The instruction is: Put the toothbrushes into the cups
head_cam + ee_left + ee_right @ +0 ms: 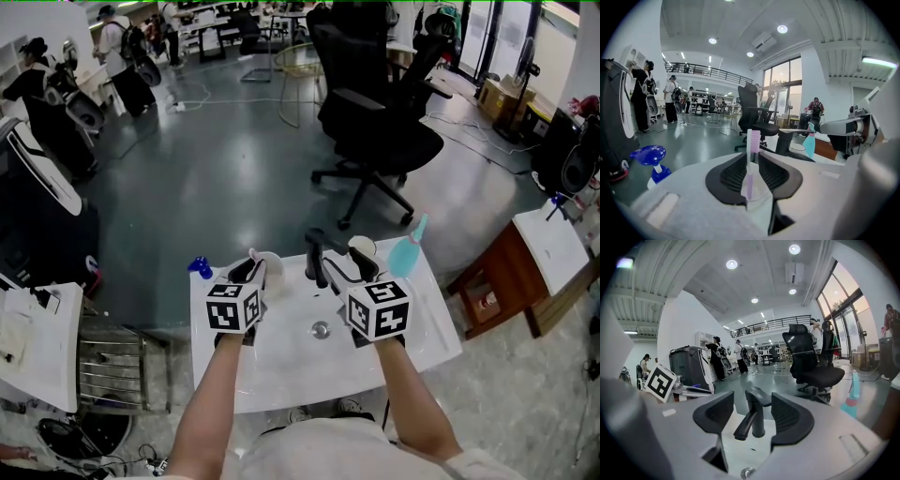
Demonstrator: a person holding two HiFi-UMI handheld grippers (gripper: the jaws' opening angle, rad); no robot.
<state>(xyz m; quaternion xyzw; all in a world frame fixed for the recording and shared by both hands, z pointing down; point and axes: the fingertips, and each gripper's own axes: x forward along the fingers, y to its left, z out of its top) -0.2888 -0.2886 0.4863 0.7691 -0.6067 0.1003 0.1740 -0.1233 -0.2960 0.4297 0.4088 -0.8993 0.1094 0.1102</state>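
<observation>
A pink toothbrush (751, 159) stands upright in a clear cup (757, 200) at the back left of the white sink (281, 361). My left gripper (753, 155) is around the brush, its jaws a little apart and close to the handle on both sides without pressing it. In the head view this gripper (251, 272) sits at the cup (271, 268). A second cup (362, 247) stands right of the black faucet (317, 258). My right gripper (354, 269) hovers just before that cup. In its own view my right gripper (752, 401) is open and empty, and the faucet (754, 420) shows beyond.
A teal spray bottle (407, 251) stands at the sink's back right corner, a blue pump bottle (200, 267) at its back left. The drain (321, 329) lies mid-basin. A black office chair (380, 131) stands on the floor behind, a brown cabinet (511, 281) to the right.
</observation>
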